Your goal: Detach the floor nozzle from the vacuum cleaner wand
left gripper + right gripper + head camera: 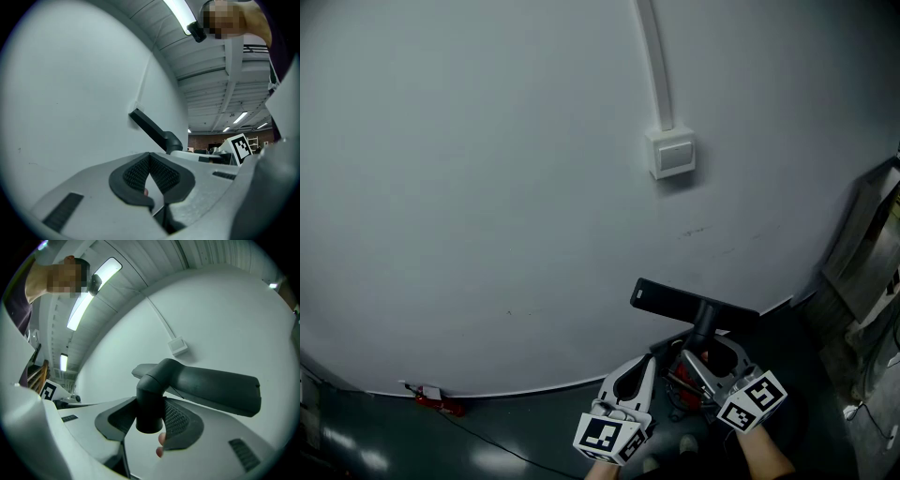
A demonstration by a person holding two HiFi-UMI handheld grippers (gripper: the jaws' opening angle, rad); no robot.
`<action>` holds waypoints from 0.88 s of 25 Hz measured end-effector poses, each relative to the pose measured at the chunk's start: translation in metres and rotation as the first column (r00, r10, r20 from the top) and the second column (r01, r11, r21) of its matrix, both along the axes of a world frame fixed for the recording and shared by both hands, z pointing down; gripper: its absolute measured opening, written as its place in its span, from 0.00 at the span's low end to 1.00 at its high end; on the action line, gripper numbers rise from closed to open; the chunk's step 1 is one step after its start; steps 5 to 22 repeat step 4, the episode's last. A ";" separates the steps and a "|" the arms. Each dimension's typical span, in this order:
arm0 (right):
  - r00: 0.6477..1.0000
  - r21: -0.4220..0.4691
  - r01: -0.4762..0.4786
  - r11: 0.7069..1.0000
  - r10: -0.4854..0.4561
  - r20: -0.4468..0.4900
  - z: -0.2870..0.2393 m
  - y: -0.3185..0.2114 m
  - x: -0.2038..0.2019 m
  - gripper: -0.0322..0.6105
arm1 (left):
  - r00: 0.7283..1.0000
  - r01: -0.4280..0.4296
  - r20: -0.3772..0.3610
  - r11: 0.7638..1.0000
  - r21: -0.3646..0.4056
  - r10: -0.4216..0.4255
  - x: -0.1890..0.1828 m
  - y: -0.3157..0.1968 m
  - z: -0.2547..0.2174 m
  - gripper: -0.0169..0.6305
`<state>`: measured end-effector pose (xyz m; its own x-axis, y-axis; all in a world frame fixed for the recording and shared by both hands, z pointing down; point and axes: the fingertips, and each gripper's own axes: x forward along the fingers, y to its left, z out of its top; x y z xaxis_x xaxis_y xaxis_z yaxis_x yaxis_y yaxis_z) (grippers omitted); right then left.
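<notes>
The black floor nozzle (pixel 694 302) hangs in the air in front of the white wall, its flat head level. My right gripper (pixel 703 354) is shut on its round neck (pixel 149 404). In the right gripper view the neck's lower end shows as an open tube mouth with no wand in it. My left gripper (pixel 645 364) sits just left of the right one, with its ribbed pads (pixel 140 172) pressed together and nothing between them. From the left gripper view the nozzle (pixel 152 129) appears above and beyond the shut jaws. Between the grippers, low down, lies a red and dark shape (pixel 686 378), partly hidden.
A white switch box (pixel 672 155) with a cable duct (pixel 654 56) is fixed to the wall above the nozzle. A small red object (pixel 441 403) lies at the wall's foot on the dark floor, left. Grey equipment (pixel 872 253) stands at the right edge.
</notes>
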<state>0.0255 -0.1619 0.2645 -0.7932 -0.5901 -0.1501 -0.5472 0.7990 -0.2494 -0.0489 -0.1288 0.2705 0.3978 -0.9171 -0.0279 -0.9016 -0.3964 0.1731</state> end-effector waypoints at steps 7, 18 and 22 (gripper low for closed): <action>1.000 0.013 -0.001 1.000 0.001 -0.001 -0.002 0.001 -0.001 0.33 | 1.000 0.001 0.000 1.000 0.008 -0.001 -0.001 0.001 -0.001 0.03; 1.000 0.013 -0.001 1.000 0.001 -0.001 -0.002 0.001 -0.001 0.33 | 1.000 0.001 0.000 1.000 0.008 -0.001 -0.001 0.001 -0.001 0.03; 1.000 0.013 -0.001 1.000 0.001 -0.001 -0.002 0.001 -0.001 0.33 | 1.000 0.001 0.000 1.000 0.008 -0.001 -0.001 0.001 -0.001 0.03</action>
